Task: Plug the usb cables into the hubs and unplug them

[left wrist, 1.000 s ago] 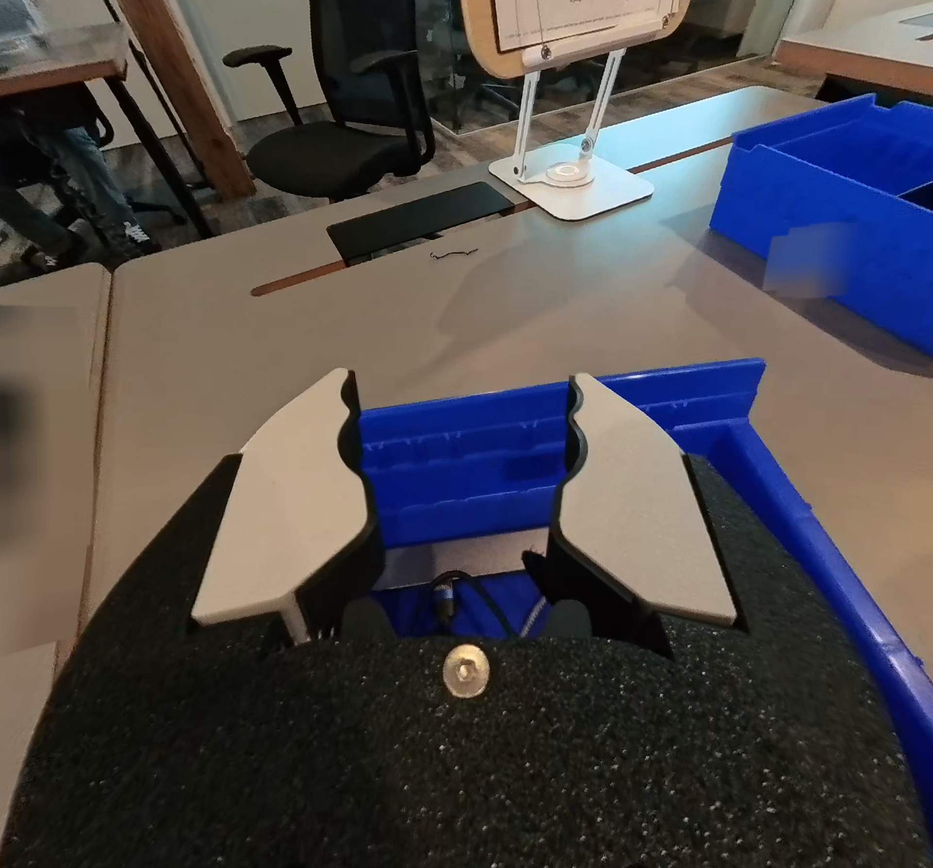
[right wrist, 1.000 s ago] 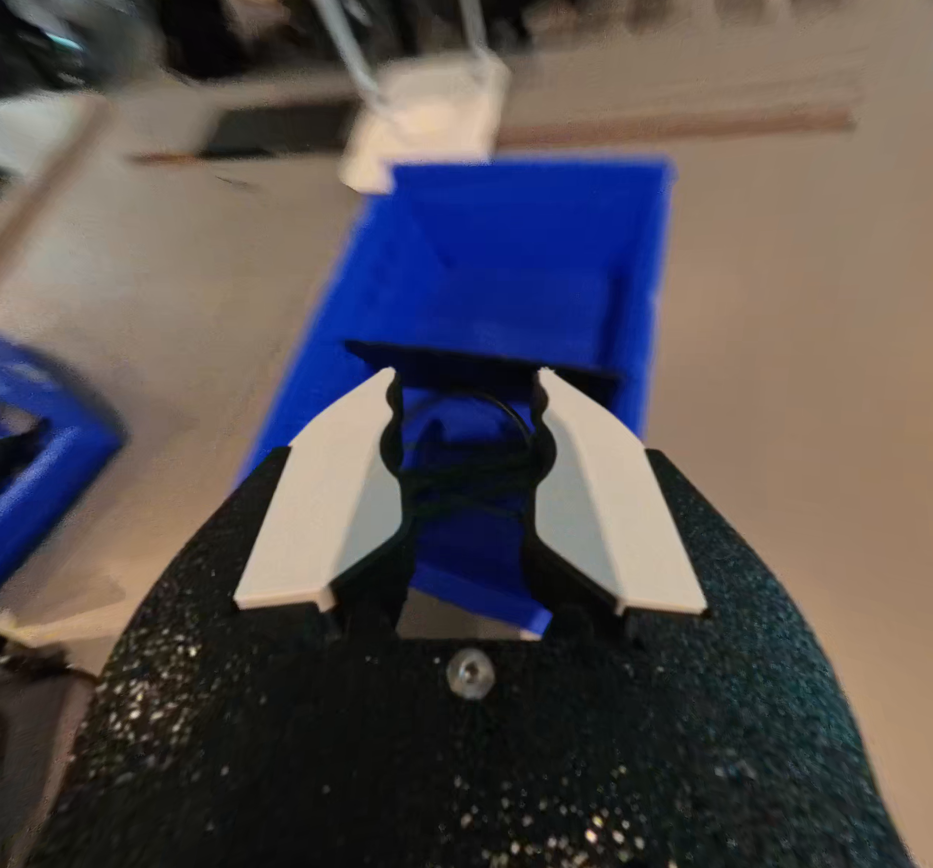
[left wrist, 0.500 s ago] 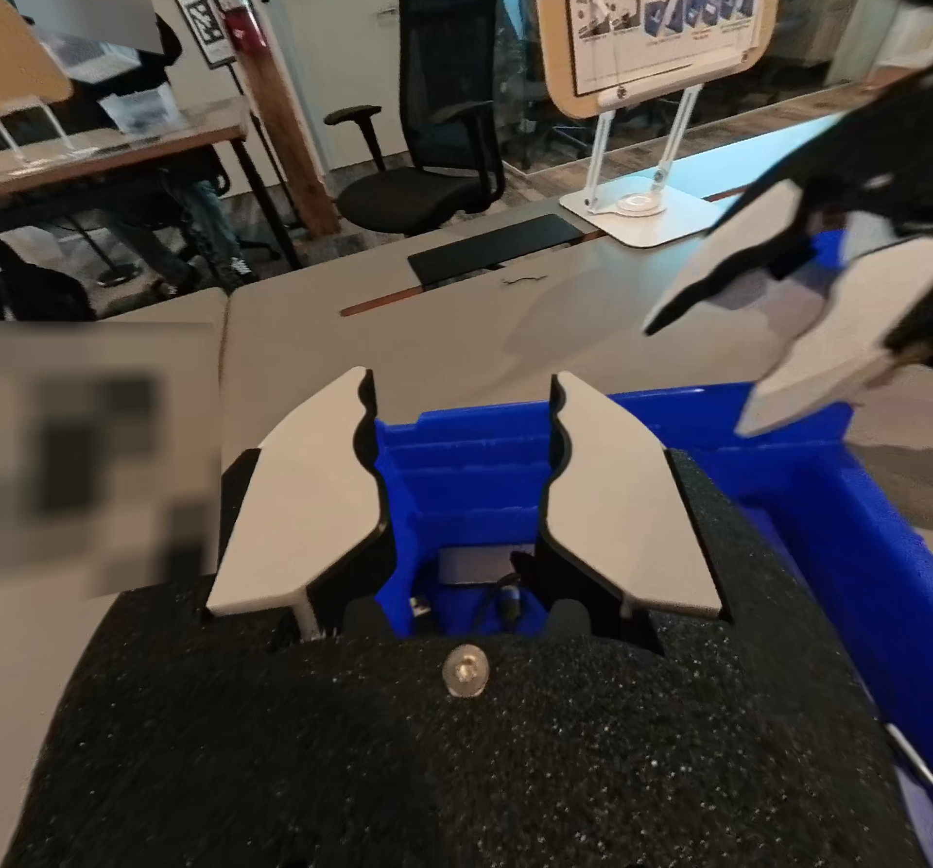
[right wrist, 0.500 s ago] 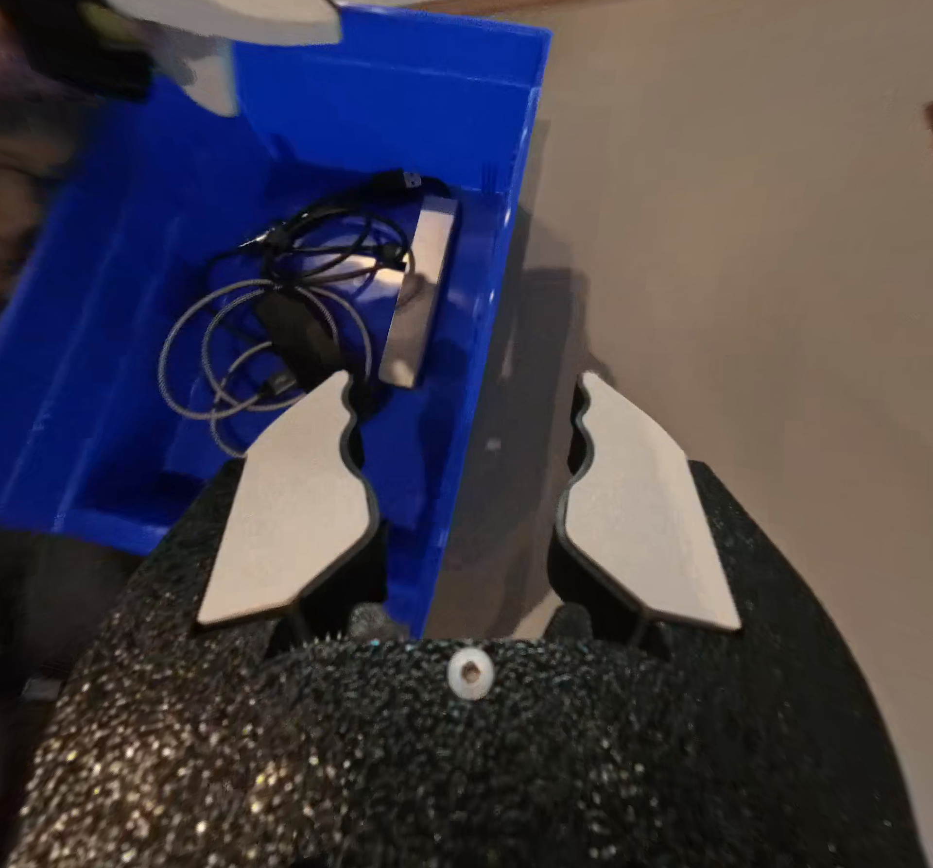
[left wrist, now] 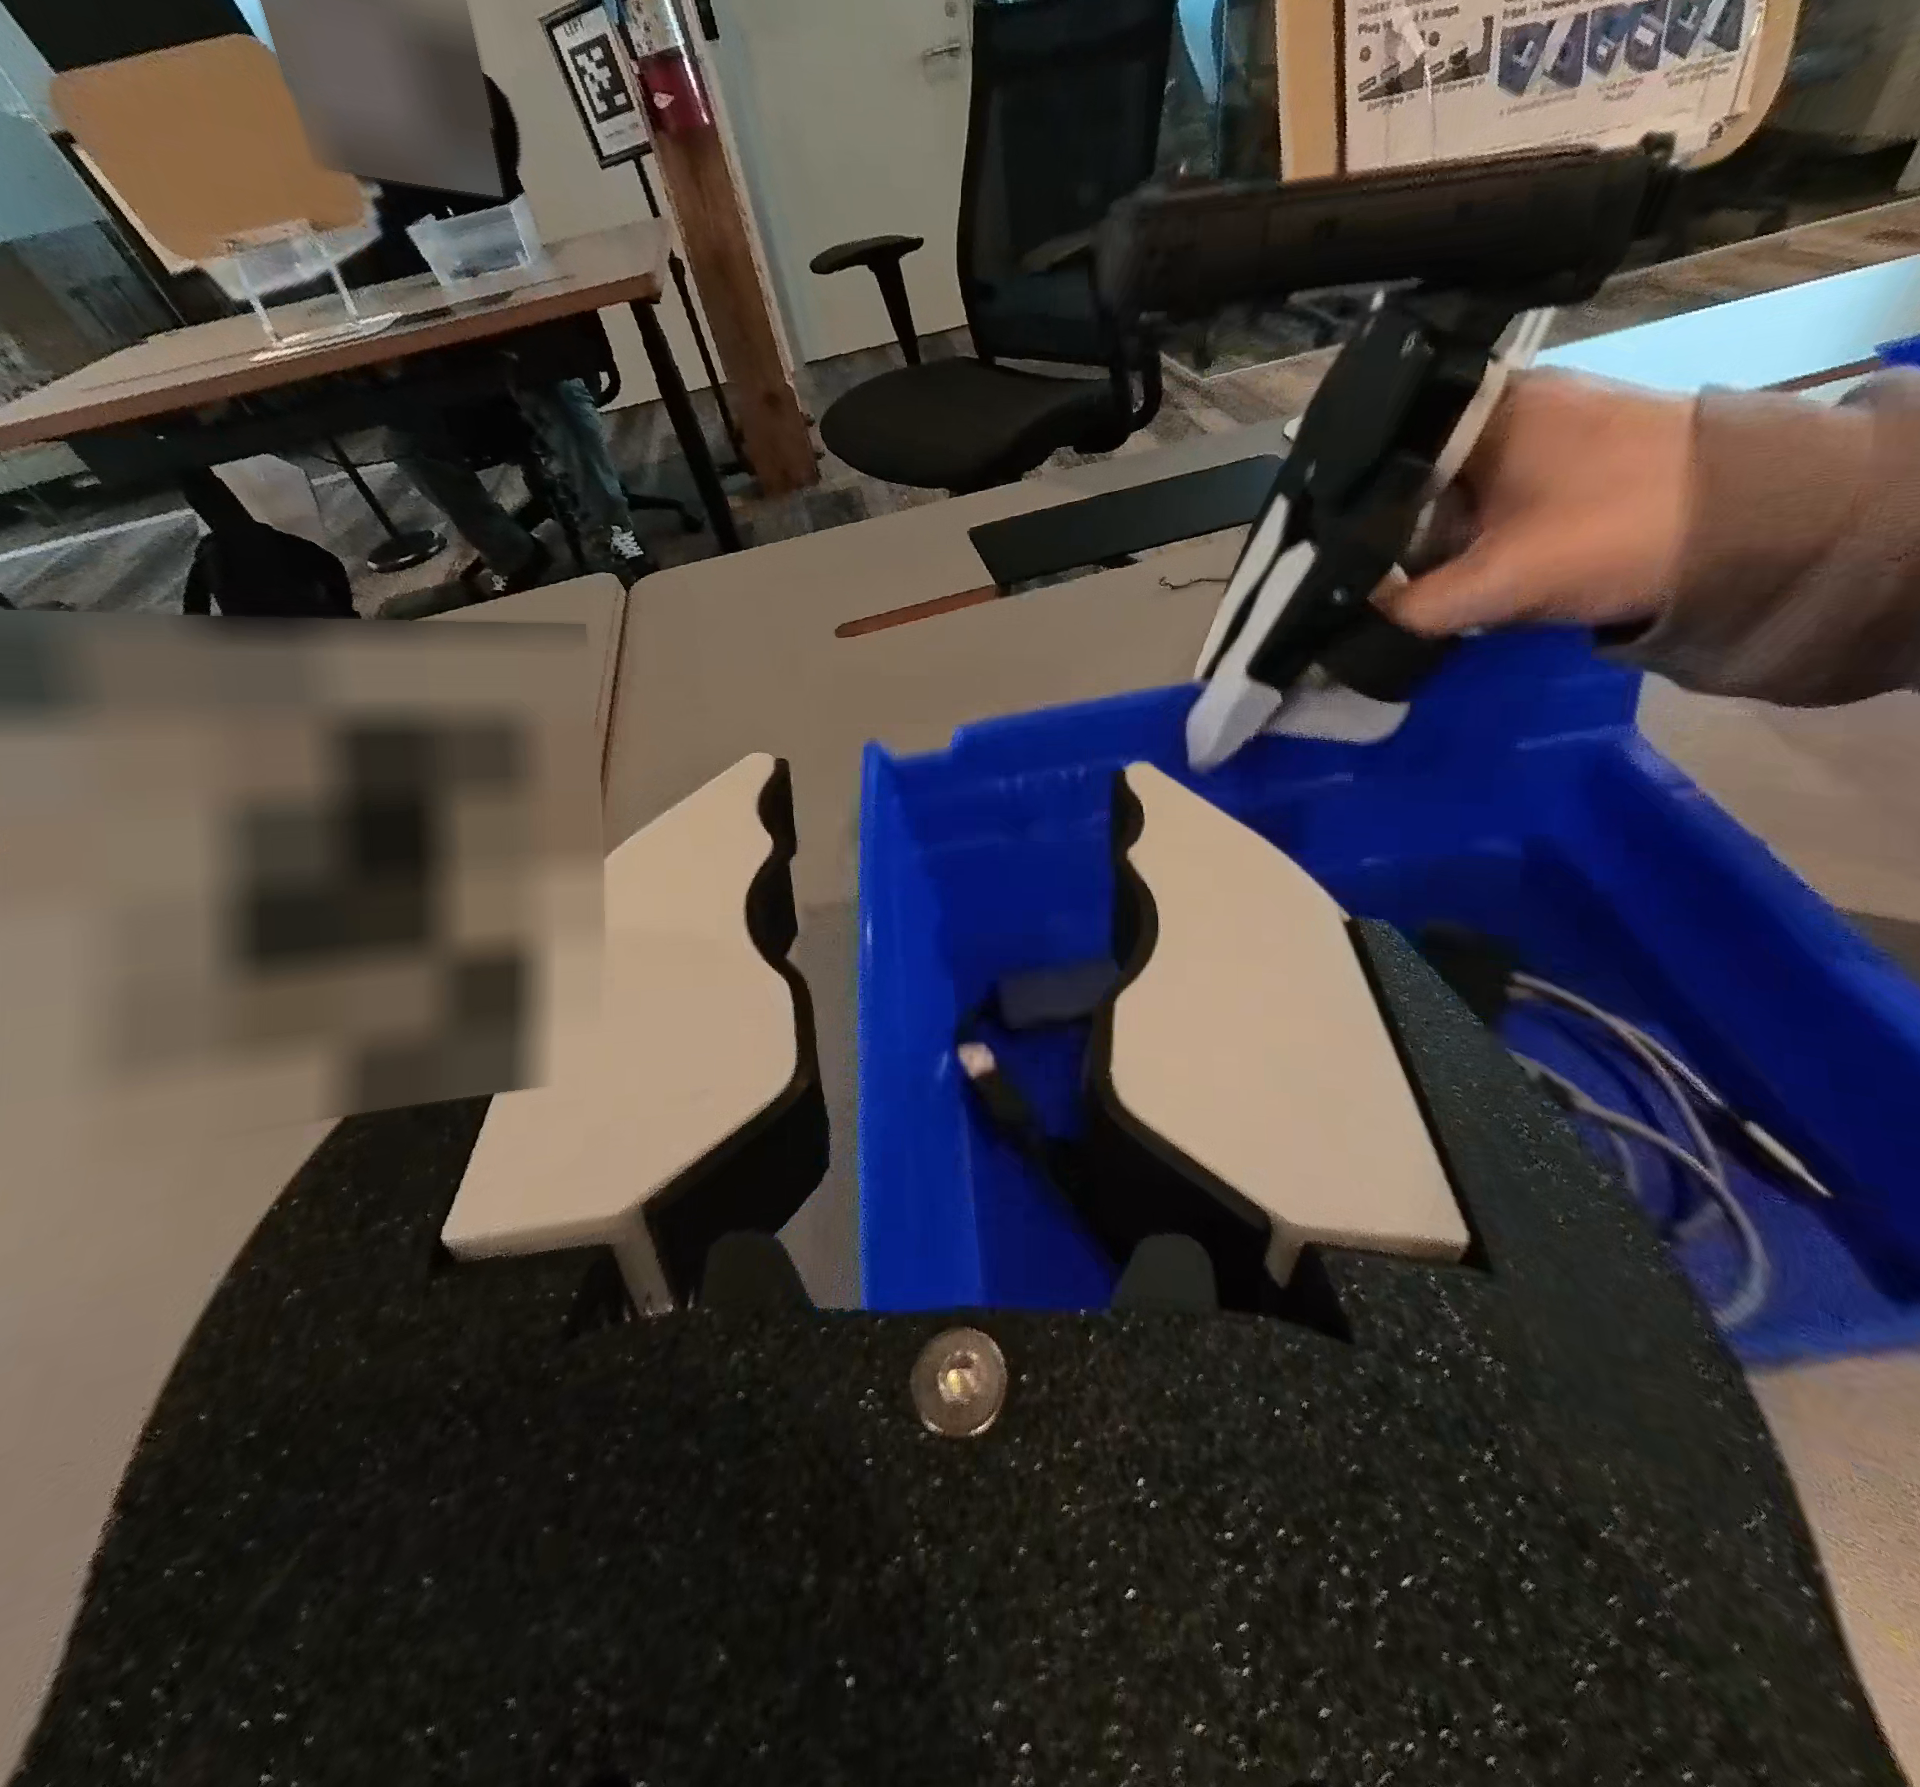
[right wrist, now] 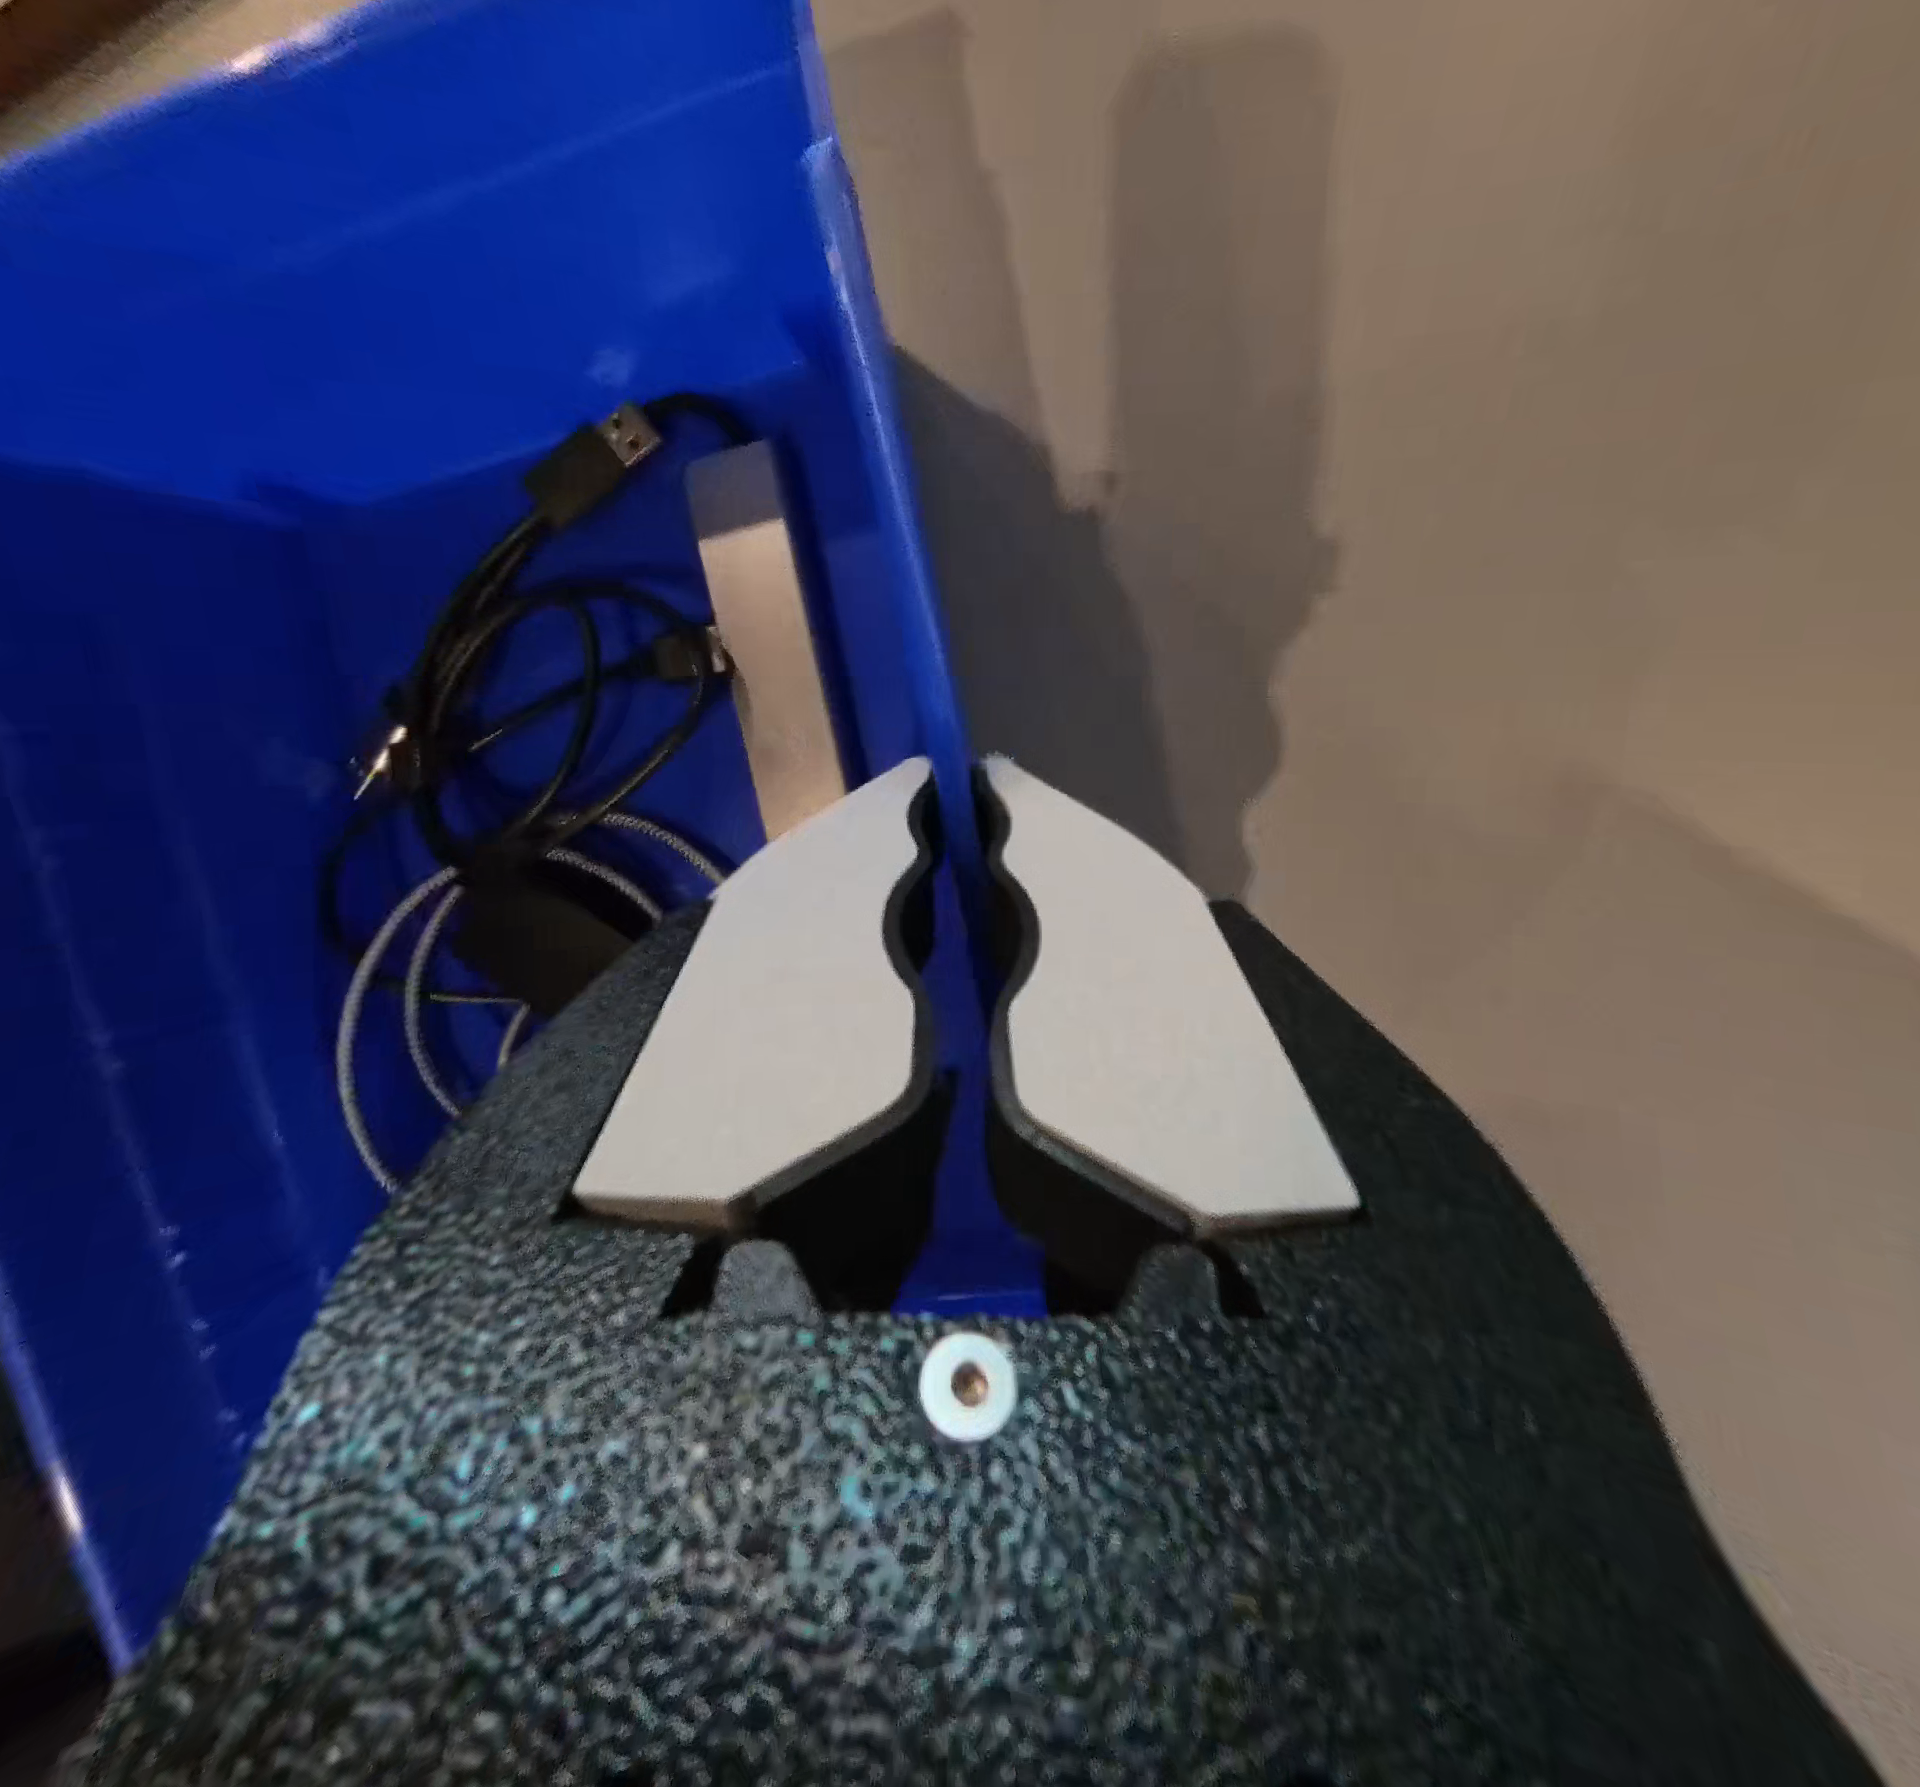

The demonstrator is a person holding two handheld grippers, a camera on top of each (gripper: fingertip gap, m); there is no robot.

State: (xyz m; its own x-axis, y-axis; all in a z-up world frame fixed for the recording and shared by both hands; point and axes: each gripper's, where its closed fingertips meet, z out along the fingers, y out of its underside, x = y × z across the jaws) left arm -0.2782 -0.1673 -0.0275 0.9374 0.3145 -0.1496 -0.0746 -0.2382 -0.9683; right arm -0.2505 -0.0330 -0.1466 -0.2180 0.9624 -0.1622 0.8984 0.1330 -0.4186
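A blue bin point(left wrist: 1558, 864) on the grey table holds black USB cables point(right wrist: 499, 657), a braided grey cable point(right wrist: 416, 958) and a silver hub point(right wrist: 758, 615). In the left wrist view a USB plug point(left wrist: 979, 1062) and grey cables point(left wrist: 1662, 1103) lie in the bin. My left gripper point(left wrist: 951, 771) is open, one finger on each side of the bin's left wall. My right gripper point(right wrist: 956, 771) is shut on the bin's wall point(right wrist: 862, 449). It also shows in the left wrist view point(left wrist: 1236, 729), held by a hand at the far rim.
A sign board on a stand point(left wrist: 1538, 12) rises behind the bin. A black pad point(left wrist: 1122, 511) lies on the grey table point(left wrist: 935, 677) near its far edge. An office chair point(left wrist: 1039, 283) and another desk point(left wrist: 332, 355) stand beyond. Bare table point(right wrist: 1455, 387) lies right of the bin. One gripper's finger ends stand about 20 cm off the other's.
My right gripper has shut on the bin's wall. My left gripper has shifted left, so it now straddles the bin's left wall.
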